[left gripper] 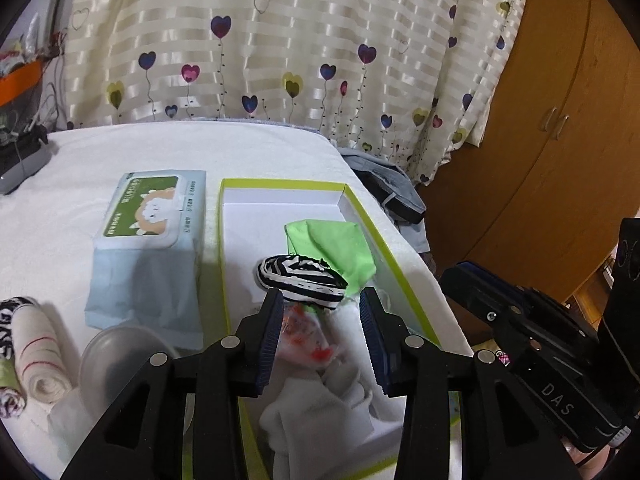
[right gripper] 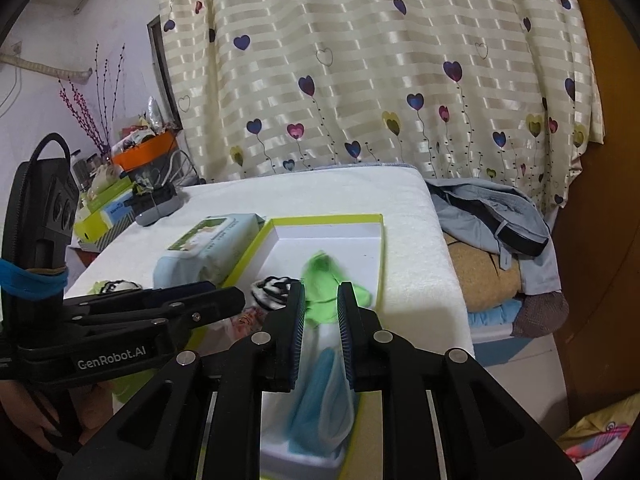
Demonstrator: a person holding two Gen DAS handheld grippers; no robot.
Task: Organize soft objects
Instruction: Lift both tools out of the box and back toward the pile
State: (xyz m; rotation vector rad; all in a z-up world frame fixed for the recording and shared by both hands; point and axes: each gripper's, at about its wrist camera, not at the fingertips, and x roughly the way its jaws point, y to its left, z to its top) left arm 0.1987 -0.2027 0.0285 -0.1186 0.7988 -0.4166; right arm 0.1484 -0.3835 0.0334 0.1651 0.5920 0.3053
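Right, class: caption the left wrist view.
Left gripper open over socks in the green-rimmed box, wet wipes pack alongside.

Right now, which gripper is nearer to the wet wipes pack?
Left. The left gripper hovers over the box beside the wet wipes pack; the right gripper is farther along the box, away from it.

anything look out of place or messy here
Mildly. Inside the green-rimmed box, the green cloth, striped roll and white socks lie in a loose, overlapping pile rather than in rows. Rolled socks sit outside it on the bed, left of the wipes pack.
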